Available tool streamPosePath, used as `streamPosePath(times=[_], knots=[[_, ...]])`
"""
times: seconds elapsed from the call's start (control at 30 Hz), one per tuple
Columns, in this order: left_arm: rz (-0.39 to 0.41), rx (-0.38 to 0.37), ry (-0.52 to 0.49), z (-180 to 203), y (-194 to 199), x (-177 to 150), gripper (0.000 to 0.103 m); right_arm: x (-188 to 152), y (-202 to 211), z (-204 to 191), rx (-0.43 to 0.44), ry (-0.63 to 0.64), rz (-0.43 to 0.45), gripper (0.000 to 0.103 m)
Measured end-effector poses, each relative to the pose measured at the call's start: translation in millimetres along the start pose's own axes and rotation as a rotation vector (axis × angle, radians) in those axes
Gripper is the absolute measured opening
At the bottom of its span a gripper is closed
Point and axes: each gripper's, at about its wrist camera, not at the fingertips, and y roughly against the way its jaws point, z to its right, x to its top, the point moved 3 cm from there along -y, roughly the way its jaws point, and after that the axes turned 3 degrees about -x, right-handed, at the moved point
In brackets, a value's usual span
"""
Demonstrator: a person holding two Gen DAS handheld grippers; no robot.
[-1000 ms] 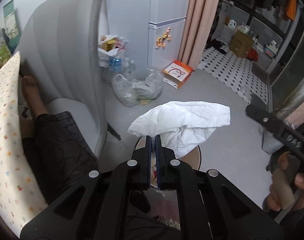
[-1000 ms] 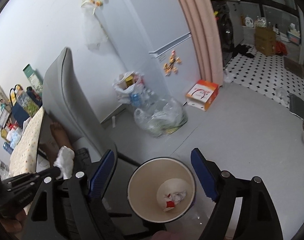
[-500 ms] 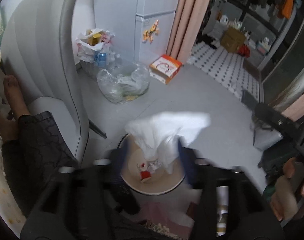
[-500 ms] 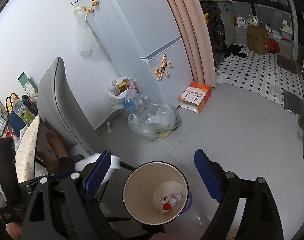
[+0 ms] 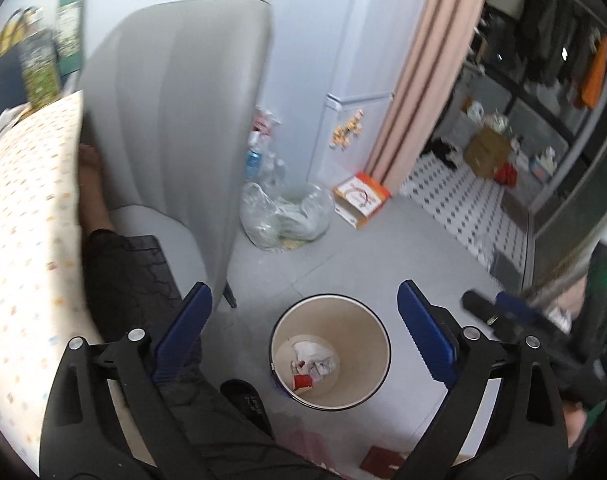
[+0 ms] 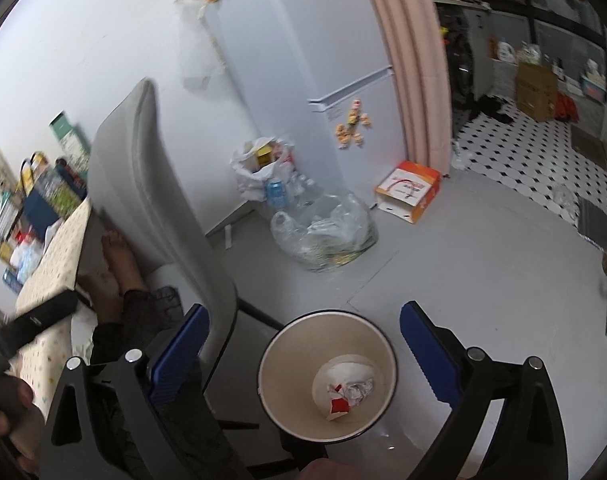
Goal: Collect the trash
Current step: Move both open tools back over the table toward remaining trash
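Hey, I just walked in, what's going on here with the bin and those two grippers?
A person seated on a grey chair holds a gripper in each hand over a round bin on the floor. Both the left gripper and the right gripper are open and hold nothing. Crumpled white tissue and a red scrap lie at the bottom of the bin. A clear bag of rubbish sits farther back by the fridge.
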Motion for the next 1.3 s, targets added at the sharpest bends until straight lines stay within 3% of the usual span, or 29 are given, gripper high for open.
streamPosePath(times=[0.07, 0.2, 0.43, 0.8, 1.0, 1.3], knots=[[0.032, 0.011, 0.014, -13, 17, 0, 0.096, -4, 1, -20, 0.023, 0.031, 0.004, 0.095], [0.116, 0.101, 0.028, -37, 54, 1, 0.097, -3, 6, -51, 0.045, 0.067, 0.010, 0.095], [0.215, 0.129, 0.136, -86, 100, -2, 0.097, -2, 35, -99, 0.077, 0.141, 0.083, 0.095], [0.367, 0.199, 0.221, -140, 176, -29, 0.097, -20, 71, -178, 0.195, 0.246, 0.137, 0.095], [0.473, 0.264, 0.295, -172, 210, -51, 0.097, -35, 91, -225, 0.335, 0.359, 0.172, 0.095], [0.513, 0.316, 0.375, -215, 245, -85, 0.097, -60, 102, -279, 0.452, 0.487, 0.159, 0.095]])
